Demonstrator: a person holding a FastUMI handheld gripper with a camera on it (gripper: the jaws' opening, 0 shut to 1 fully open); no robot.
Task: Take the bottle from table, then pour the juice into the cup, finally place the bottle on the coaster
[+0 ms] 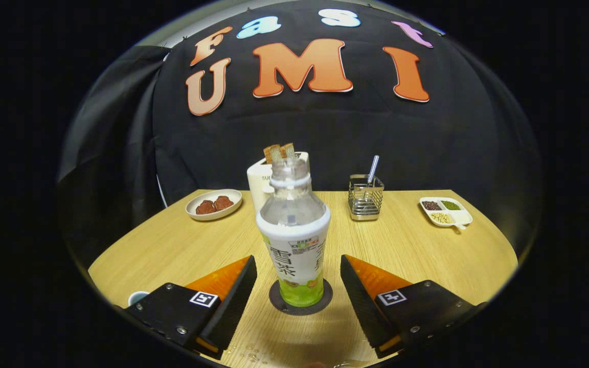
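Far left, a cup [137, 297] is just being glimpsed behind the left finger [233, 299], mostly hidden. Further back, a plate [213, 204] with brown pieces is being carried by the desk [172, 250]. Dead center, the bottle [294, 235] is being kept upright on the coaster [300, 301], uncapped, some green juice at the bottom. The hand-held gripper [298, 294] is being held wide open, fingers on either side of the bottle and clear of it. A few drops [248, 352] are being seen on the wood by the left finger. Behind the bottle a toaster [261, 181] is being half covered, then a wire holder [366, 204], then a divided tray [445, 210] of beans far right.
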